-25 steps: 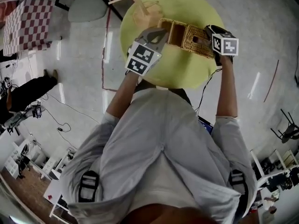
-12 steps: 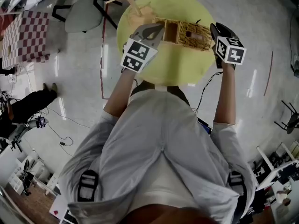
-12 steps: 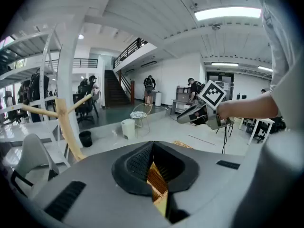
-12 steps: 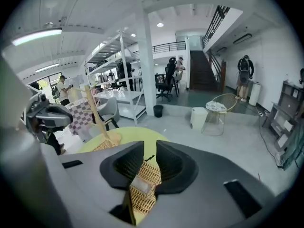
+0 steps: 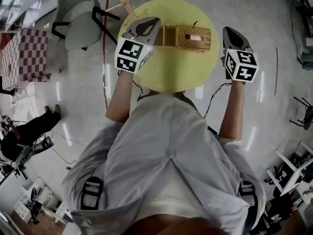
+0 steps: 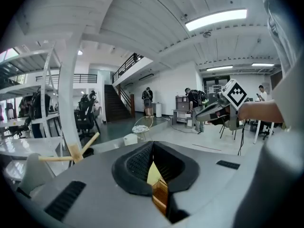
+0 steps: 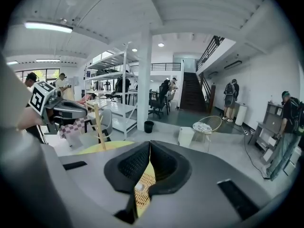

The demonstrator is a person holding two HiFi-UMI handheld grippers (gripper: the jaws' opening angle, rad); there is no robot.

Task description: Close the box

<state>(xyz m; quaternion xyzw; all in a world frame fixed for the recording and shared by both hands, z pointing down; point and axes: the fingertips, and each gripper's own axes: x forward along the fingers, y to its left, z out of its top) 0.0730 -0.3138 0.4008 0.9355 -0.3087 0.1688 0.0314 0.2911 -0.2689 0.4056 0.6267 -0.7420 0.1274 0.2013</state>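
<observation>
The round yellow table (image 5: 166, 75) is the biggest thing here, and the woven box (image 5: 188, 37) sits on it, a bit to the right of the middle, with its right end near the table's edge. From above I cannot tell if the lid is all the way down, so the box may still be a little open. That is one thing that could go wrong: the job may look done when it is not. Another is that a push from the left could slide the light box toward that near edge and off the table. A wooden stand (image 5: 128, 5) is at the far left of the table, and a big swing on that side could knock it over. The left gripper (image 5: 148, 23) hangs just left of the box, and its jaws are pressed together with nothing in them. The right gripper (image 5: 231, 33) is off to the right, apart from the box. Its jaws have just been closing and now meet, and they hold nothing. Neither gripper touches the box.
</observation>
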